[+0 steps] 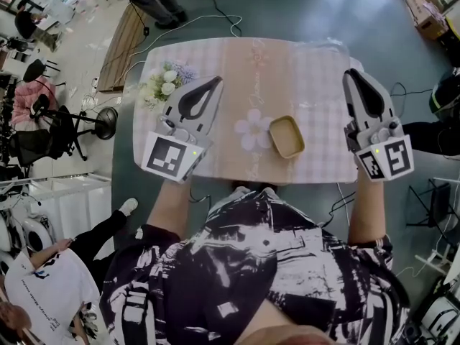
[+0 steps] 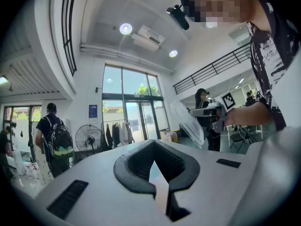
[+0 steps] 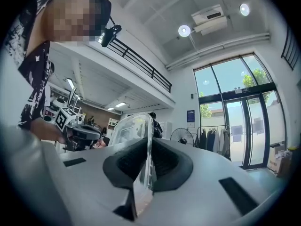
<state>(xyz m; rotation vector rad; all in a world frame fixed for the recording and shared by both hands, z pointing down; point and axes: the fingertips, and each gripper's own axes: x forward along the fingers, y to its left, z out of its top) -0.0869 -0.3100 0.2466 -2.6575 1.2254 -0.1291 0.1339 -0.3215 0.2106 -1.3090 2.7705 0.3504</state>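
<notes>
hovering beside the flowers with the left gripper, jaws pressed together on nothing. leaving the tan container untouched in the middle of the checked table, between the two grippers. holding a clear plastic lid on edge in the right gripper, up off the table's right end, jaws clamped on its rim. probably light, thin, springy and slick. best pinched gently at the stiffer rim, never the flat middle, where likely to buckle or slip.
</notes>
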